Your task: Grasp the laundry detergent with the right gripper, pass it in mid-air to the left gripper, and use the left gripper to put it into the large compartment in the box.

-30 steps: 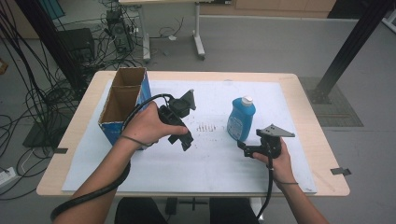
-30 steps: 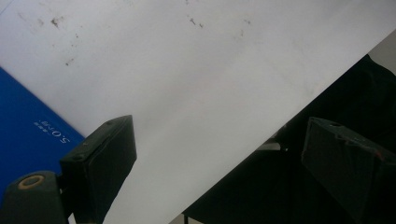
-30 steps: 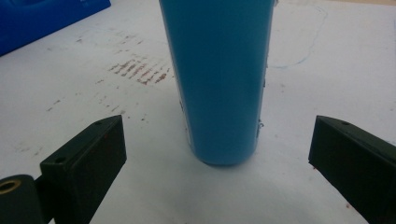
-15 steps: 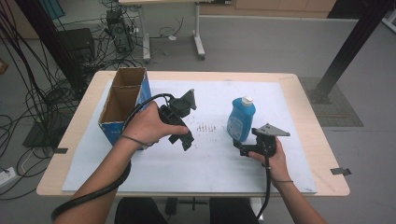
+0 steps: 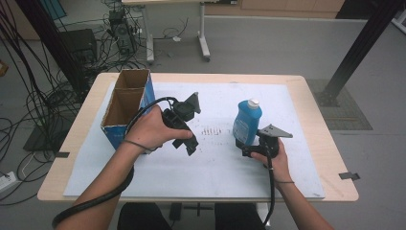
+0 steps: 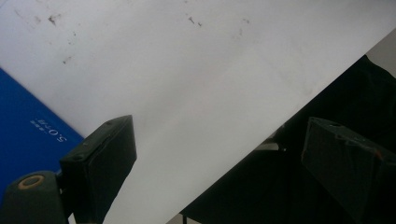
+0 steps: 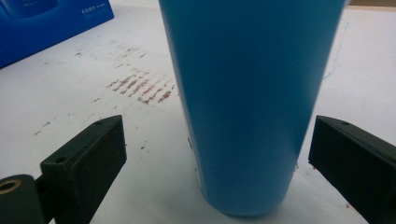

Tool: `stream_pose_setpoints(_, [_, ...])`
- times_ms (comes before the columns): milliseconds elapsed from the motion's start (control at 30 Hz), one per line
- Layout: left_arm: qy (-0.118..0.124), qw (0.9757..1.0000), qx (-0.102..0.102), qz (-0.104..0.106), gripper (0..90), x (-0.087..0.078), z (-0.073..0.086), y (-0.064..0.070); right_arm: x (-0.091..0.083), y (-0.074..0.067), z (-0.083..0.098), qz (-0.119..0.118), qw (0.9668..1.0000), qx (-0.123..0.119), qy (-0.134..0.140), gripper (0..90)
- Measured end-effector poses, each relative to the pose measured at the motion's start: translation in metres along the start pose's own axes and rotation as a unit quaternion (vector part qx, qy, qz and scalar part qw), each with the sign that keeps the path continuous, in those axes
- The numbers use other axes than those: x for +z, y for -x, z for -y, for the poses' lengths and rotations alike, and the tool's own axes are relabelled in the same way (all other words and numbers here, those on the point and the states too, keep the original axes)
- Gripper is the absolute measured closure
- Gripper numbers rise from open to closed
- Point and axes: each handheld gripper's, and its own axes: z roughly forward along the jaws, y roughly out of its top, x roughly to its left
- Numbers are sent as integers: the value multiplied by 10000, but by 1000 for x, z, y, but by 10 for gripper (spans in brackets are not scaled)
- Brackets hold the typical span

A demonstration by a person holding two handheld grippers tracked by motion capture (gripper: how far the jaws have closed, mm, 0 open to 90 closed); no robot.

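Blue bottle (image 5: 247,122) stands upright right of frame centre on the worktop (image 5: 306,91). Right claw (image 5: 245,146) wide, jaws flanking its base, not touching. Left claw (image 5: 190,143) wide, holding nothing.

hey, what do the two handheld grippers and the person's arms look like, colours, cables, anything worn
Both grippers are black with blocky black jaws. The right gripper carries a grey three-cornered plate on top and trails a thin black cable. The left gripper trails a thicker black cable along the forearm. Forearms are bare, no sleeves; each wrist wears a thin dark band.
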Motion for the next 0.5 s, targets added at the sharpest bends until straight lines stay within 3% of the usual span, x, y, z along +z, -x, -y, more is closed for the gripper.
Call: stream_pose_setpoints(500, [-6, 10000, -3, 35, 104, 3, -1, -1, 11, 1, -5, 39, 9999, 7, 141, 41])
